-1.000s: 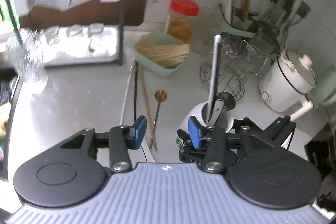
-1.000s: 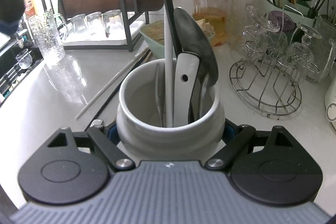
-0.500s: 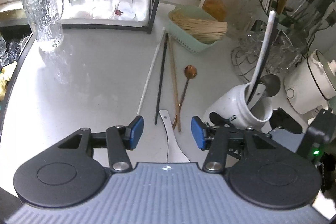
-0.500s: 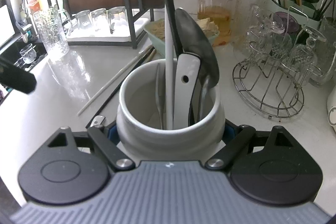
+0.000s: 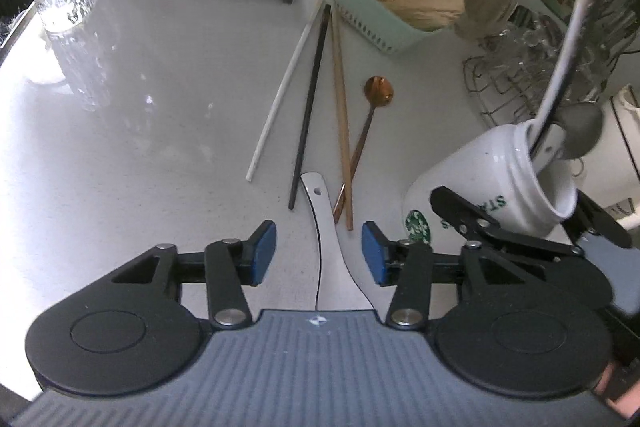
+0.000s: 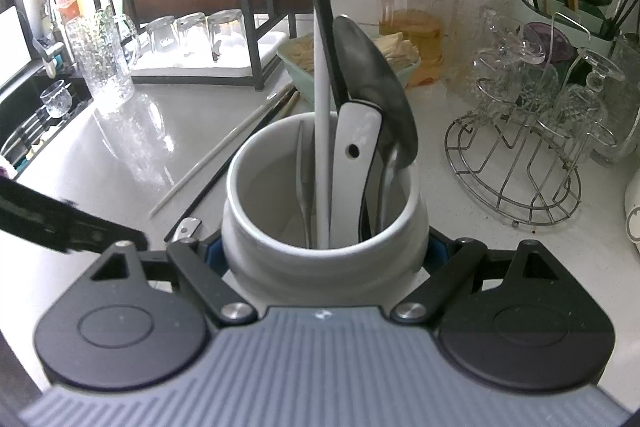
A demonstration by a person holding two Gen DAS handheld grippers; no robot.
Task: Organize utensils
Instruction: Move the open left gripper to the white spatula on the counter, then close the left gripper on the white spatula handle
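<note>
Your white mug is the anchor: the right gripper is clenched round it, already holding several utensils. Just left of it, your left gripper has dropped low over the steel spatula handle, jaws just narrowed yet clear of it, so pickup looks next. Only the left view shows the chopsticks and copper spoon beyond; only the right shows inside the mug.

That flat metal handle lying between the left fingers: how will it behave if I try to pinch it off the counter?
The metal handle looks thin, rigid and polished, so it will probably stay stiff but may slip between the fingers. It lies flat on the smooth countertop, so getting under it seems hard; it may skate sideways toward the chopsticks rather than lift.
</note>
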